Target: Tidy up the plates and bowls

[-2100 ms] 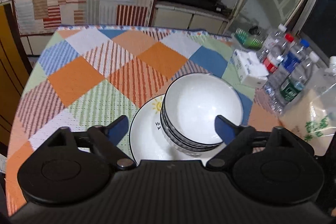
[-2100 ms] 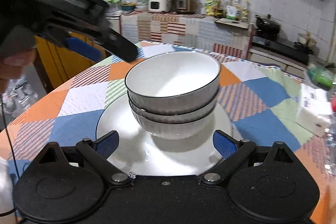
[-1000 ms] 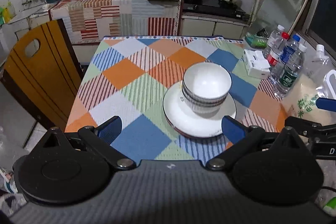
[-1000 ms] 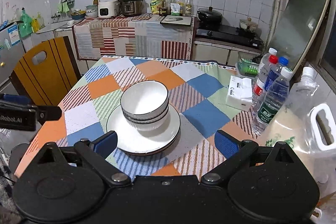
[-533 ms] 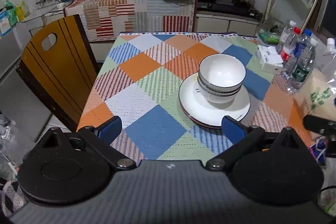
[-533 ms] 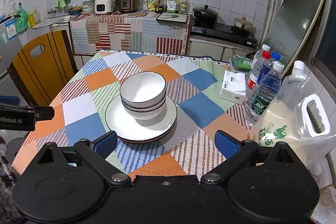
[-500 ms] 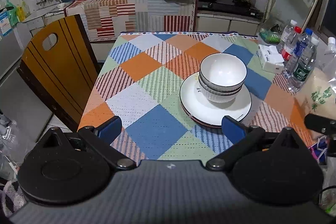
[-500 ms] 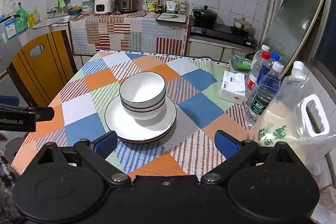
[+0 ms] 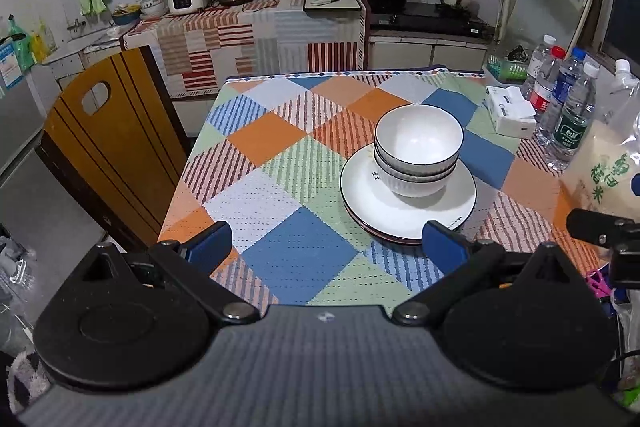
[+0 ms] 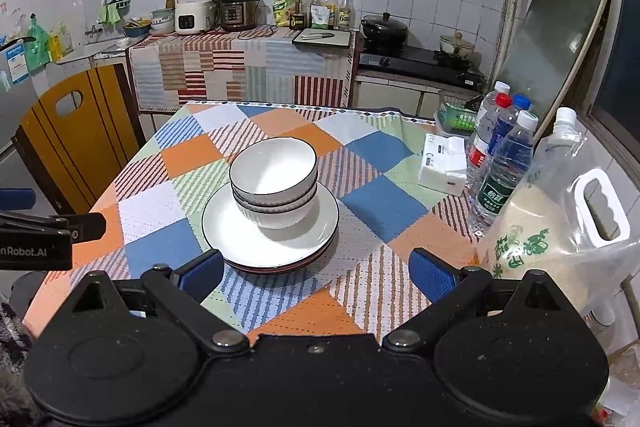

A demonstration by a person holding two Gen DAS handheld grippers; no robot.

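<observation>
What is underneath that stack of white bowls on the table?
The bowls sit on a white plate. A darker, reddish rim beneath it suggests another plate, mostly covered. Whatever lies under the plates is hidden.

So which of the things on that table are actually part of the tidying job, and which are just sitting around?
Part of the job:
- stacked bowls
- plates beneath them
- left gripper and right gripper, both open and empty

Just lying about:
- water bottles
- tissue pack
- rice bag
- green basket
- wooden chair
</observation>
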